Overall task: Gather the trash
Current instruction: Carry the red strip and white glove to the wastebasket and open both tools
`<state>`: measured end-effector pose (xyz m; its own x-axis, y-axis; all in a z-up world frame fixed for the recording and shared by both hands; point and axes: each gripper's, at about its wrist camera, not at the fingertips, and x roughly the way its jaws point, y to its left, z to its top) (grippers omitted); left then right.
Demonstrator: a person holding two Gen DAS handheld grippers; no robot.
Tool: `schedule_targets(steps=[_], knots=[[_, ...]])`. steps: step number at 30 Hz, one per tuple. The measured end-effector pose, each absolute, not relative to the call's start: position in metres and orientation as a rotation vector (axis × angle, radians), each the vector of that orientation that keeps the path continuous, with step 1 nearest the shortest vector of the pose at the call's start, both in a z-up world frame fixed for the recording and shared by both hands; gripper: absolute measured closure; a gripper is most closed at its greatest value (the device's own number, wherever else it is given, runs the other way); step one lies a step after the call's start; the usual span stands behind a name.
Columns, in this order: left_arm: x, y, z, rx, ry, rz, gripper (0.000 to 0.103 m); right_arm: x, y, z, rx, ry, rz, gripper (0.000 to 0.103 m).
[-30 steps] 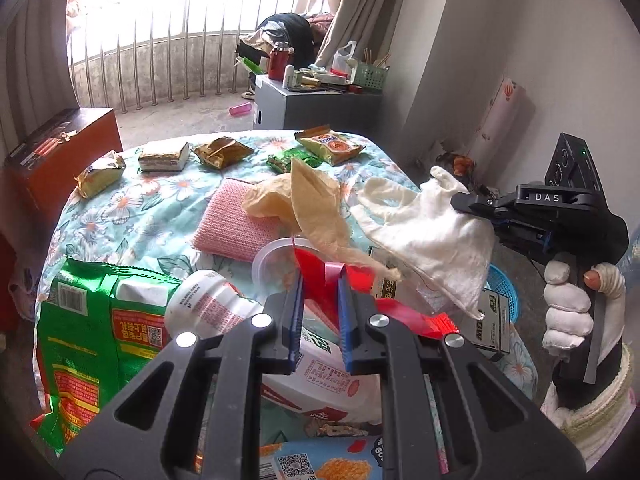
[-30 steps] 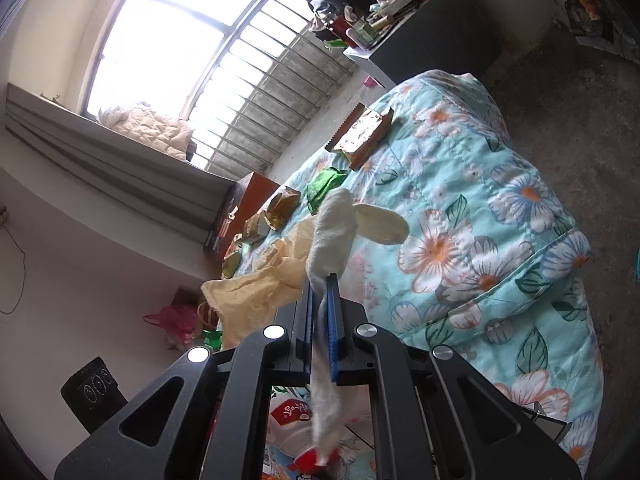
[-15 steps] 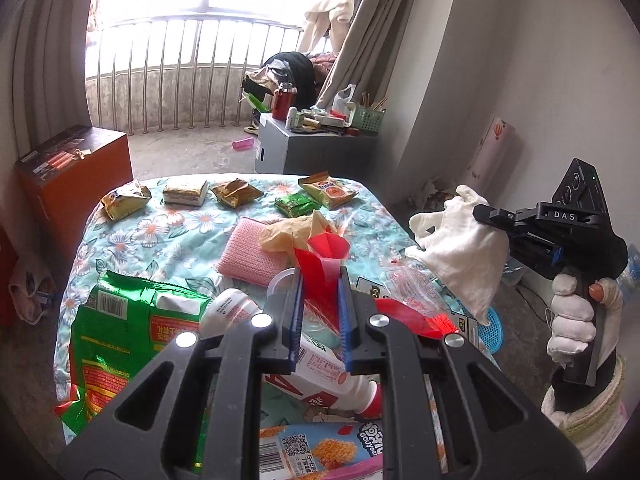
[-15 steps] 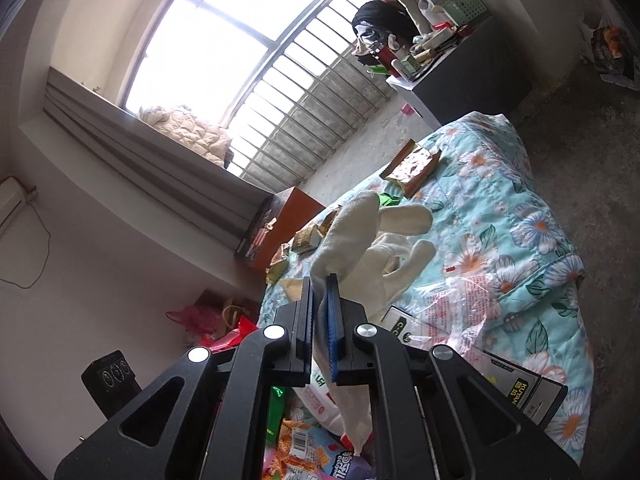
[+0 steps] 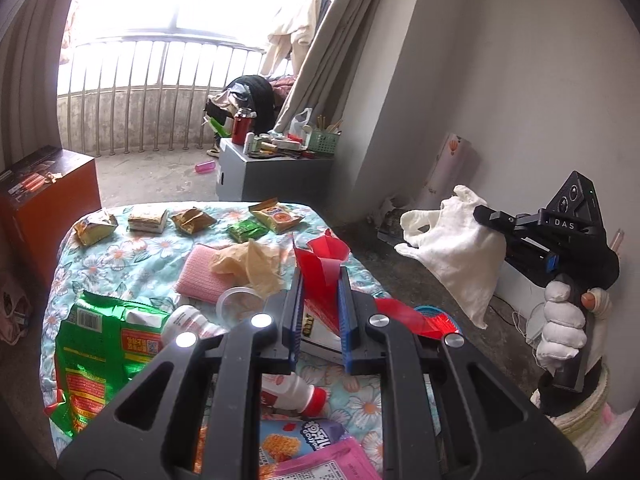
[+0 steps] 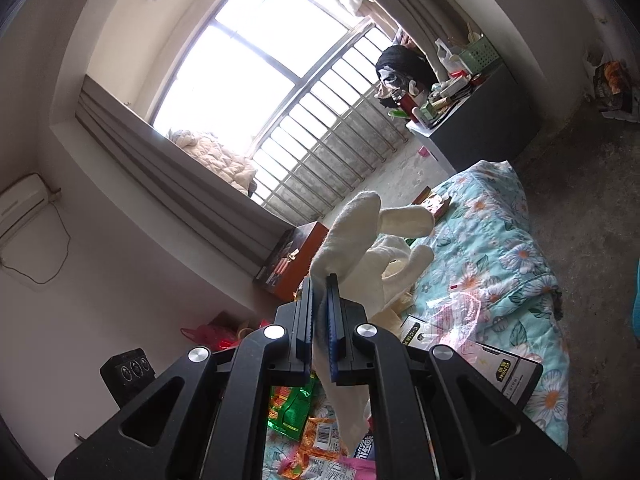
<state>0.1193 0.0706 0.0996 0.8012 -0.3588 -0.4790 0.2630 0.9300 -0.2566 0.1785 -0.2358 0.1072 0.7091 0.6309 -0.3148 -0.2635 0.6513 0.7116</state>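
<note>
My left gripper (image 5: 319, 276) is shut on a red plastic wrapper (image 5: 320, 258), held above the floral-covered table (image 5: 120, 264). My right gripper (image 6: 319, 284) is shut on a white cloth glove (image 6: 360, 240), whose fingers stick up past the jaws. In the left wrist view the same glove (image 5: 456, 248) hangs from the right gripper (image 5: 480, 213) off the table's right side, gripped by a gloved hand (image 5: 560, 320). Litter left on the table includes a green snack bag (image 5: 100, 352), a white bottle (image 5: 292, 394), a tan glove (image 5: 248, 264) and a pink pad (image 5: 200, 276).
Several snack packets (image 5: 188, 220) line the table's far edge. A black carton (image 6: 504, 368) and clear wrap (image 6: 452, 316) lie near the table's right side. An orange box (image 5: 44, 196) stands left, a cluttered grey cabinet (image 5: 276, 172) behind, a blue basket (image 5: 436, 316) on the floor.
Both grippers rose and drew back from the table. The red wrapper lifted clear of the litter, and the white glove was carried up and off the table's right side.
</note>
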Motion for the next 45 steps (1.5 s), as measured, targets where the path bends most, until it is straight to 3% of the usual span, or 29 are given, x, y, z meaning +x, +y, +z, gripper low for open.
schedule_targets(steps=[10, 18, 26, 35, 38, 39, 40, 41, 45], knots=[[0.147, -0.039, 0.118, -0.038, 0.591, -0.570, 0.089, 0.123, -0.321, 0.103, 0.736, 0.477, 0.343, 0.096], [0.197, -0.189, 0.095, 0.104, 0.727, -0.798, 0.089, 0.095, -0.434, 0.060, 0.796, 0.467, 0.053, 0.096], [0.274, -0.342, 0.009, 0.235, 0.942, -0.860, 0.088, 0.133, -0.528, -0.032, 0.863, 0.633, -0.197, 0.096], [0.352, -0.443, -0.082, 0.221, 1.075, -0.852, 0.088, 0.203, -0.610, -0.114, 0.899, 0.770, -0.340, 0.094], [0.367, -0.467, -0.101, 0.200, 1.092, -0.865, 0.080, 0.219, -0.636, -0.131, 0.933, 0.778, -0.358, 0.091], [0.371, -0.475, -0.108, 0.209, 1.094, -0.861, 0.073, 0.219, -0.636, -0.131, 0.933, 0.778, -0.358, 0.085], [0.375, -0.484, -0.115, 0.217, 1.101, -0.852, 0.060, 0.228, -0.649, -0.138, 0.948, 0.800, -0.386, 0.068], [0.377, -0.488, -0.121, 0.224, 1.107, -0.833, 0.055, 0.230, -0.654, -0.140, 0.942, 0.798, -0.402, 0.060], [0.372, -0.492, -0.125, 0.179, 1.104, -0.834, 0.049, 0.231, -0.661, -0.139, 0.921, 0.785, -0.423, 0.059]])
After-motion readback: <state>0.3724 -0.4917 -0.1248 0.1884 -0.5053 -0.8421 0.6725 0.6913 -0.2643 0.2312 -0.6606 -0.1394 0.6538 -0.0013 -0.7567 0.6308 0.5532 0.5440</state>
